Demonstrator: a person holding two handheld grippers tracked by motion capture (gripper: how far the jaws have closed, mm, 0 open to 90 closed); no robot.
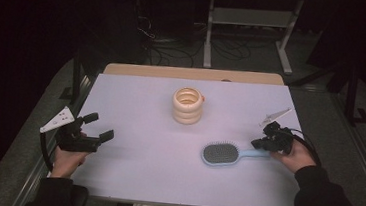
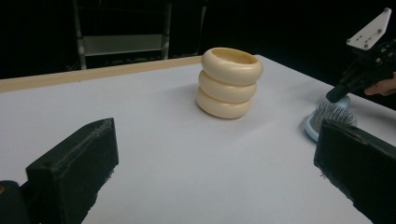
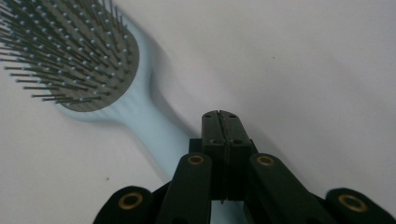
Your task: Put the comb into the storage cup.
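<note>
High view, right tool clamped on hairbrush handle, left tool apart, level.

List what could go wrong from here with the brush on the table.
1. The right hand-held gripper, jaws shut, sits over the far end of the light-blue plastic hairbrush's handle; whether it grips is unclear, so the bristled head could swing or drop if lifted.
2. Swept toward the cream stack of three rings, the brush might topple it.
</note>
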